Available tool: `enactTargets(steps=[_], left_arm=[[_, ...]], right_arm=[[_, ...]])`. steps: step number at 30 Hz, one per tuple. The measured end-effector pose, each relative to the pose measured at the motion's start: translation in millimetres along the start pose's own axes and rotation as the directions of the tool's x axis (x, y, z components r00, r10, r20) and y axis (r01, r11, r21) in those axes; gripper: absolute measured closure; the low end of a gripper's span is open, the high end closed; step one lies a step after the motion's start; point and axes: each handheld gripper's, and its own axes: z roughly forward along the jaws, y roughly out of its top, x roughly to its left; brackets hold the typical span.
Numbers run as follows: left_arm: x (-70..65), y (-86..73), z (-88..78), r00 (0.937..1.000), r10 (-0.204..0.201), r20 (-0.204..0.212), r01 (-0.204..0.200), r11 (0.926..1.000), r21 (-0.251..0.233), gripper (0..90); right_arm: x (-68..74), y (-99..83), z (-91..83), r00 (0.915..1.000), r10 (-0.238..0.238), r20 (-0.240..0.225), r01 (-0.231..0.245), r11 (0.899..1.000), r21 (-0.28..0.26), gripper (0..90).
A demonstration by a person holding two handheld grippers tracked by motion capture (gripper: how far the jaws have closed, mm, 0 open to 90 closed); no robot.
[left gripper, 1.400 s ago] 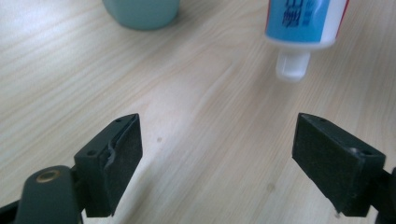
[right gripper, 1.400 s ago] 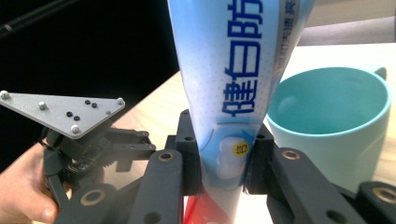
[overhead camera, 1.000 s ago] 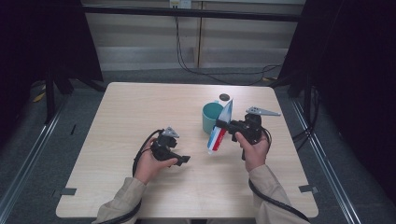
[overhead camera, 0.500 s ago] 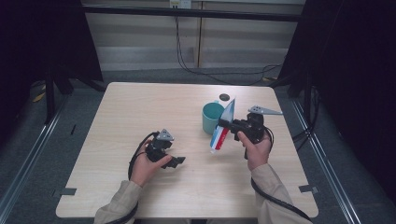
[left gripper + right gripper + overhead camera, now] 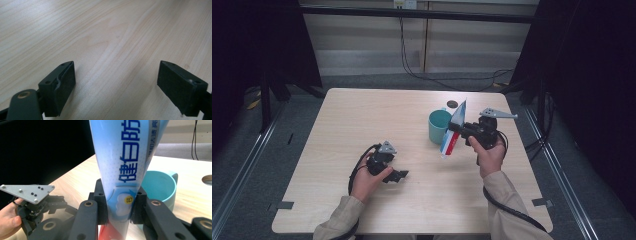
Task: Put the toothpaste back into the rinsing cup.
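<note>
Pale wood table [image 5: 362, 120] carries everything. Well left of the teal cup [image 5: 439, 126], the left gripper [image 5: 398, 175] rests with jaws wide and empty. Just right of the cup, the right gripper [image 5: 454, 127] clamps a toothpaste tube [image 5: 452, 133], long axis near upright, flat end up.

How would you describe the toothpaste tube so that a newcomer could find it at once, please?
Start at the pale wooden table and find the teal mug on its right half. Just right of the mug, the right tongs clamp a flat toothpaste tube, blue-white with a red lower end and blue printed characters.
</note>
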Motion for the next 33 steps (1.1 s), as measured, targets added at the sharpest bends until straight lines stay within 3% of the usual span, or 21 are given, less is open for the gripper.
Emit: enactTargets(steps=[15, 33], left_arm=[[-5.7, -7.8, 4.1, 0.9956, 0.092, -0.017, -0.093, 0.9952, -0.030, 7.9], [-6.0, -7.9, 4.4, 0.9945, 0.103, -0.020, -0.104, 0.9943, -0.026, 7.3]], right_arm=[[2.2, 24.1, 1.8, 0.9989, -0.046, 0.003, 0.046, 0.999, -0.005, 72.4], [1.7, 45.8, 6.0, 0.9960, -0.081, 0.038, 0.082, 0.996, -0.035, 72.4]])
